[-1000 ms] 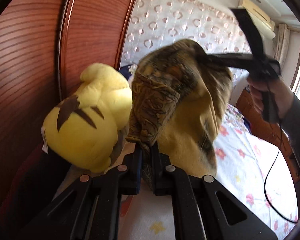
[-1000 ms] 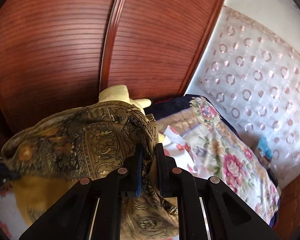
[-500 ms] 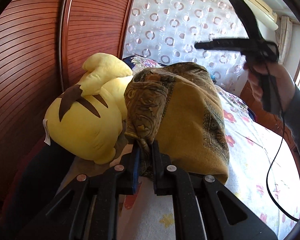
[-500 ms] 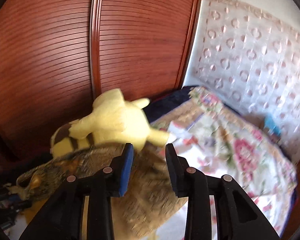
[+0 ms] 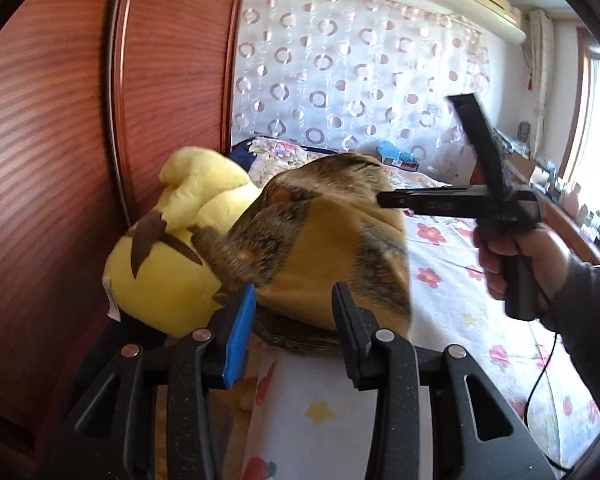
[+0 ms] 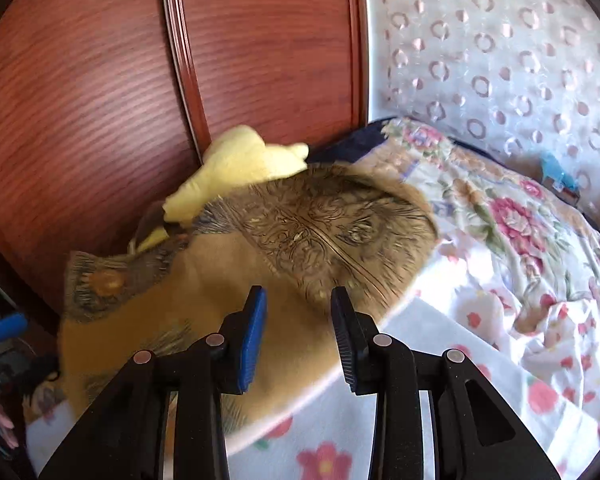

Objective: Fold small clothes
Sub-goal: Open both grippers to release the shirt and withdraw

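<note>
Now the garment [image 6: 228, 296] lies beyond the parted right gripper [image 6: 298, 300].

The small garment [image 6: 236, 280] — mustard-yellow cloth with a dark, ornate paisley border — lies bunched on the flowered bed sheet, its far-left edge draped against a yellow plush toy, its patterned band uppermost and blurred.

No text, label, brand or number is legible in either view.
</note>
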Available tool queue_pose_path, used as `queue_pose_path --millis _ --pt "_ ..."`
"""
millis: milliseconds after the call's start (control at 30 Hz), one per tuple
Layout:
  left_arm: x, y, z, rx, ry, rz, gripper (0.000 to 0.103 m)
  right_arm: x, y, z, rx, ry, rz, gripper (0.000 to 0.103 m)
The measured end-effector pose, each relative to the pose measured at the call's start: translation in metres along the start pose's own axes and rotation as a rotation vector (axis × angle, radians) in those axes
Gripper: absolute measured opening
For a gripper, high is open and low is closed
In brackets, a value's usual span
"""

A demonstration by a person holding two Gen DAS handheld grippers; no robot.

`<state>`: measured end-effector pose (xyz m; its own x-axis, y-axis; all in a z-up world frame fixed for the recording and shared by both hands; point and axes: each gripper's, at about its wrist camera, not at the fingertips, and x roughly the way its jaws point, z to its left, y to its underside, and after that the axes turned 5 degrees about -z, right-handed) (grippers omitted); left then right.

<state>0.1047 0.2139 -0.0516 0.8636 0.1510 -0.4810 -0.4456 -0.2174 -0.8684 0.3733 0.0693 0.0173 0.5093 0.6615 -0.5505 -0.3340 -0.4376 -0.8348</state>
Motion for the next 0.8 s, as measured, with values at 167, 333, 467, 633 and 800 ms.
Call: queue_pose_path --millis 167,333,467,633,800 --pt "-0.021 -0.007 -0.031 0.069 0.008 -0.032 0.040 -0.080 0.028 0.015 0.030 0.042 -0.085 0.034" --pt "-0.040 -0.010 -0.069 0.136 0.032 -0.052 0.040 -0.160 0.066 0.033 0.061 0.108 -0.154 0.044" --pt "-0.051 -0.010 -0.098 0.165 0.081 -0.051 0.040 -0.218 0.094 0.039 0.107 0.169 -0.193 0.055" --pt "-0.066 -0.014 -0.129 0.163 0.110 -0.074 0.040 -0.272 0.125 0.050 0.152 0.288 -0.251 0.060" --pt "-0.082 -0.018 -0.159 0.189 0.172 -0.103 0.040 -0.308 0.146 0.066 0.222 0.394 -0.305 0.060"
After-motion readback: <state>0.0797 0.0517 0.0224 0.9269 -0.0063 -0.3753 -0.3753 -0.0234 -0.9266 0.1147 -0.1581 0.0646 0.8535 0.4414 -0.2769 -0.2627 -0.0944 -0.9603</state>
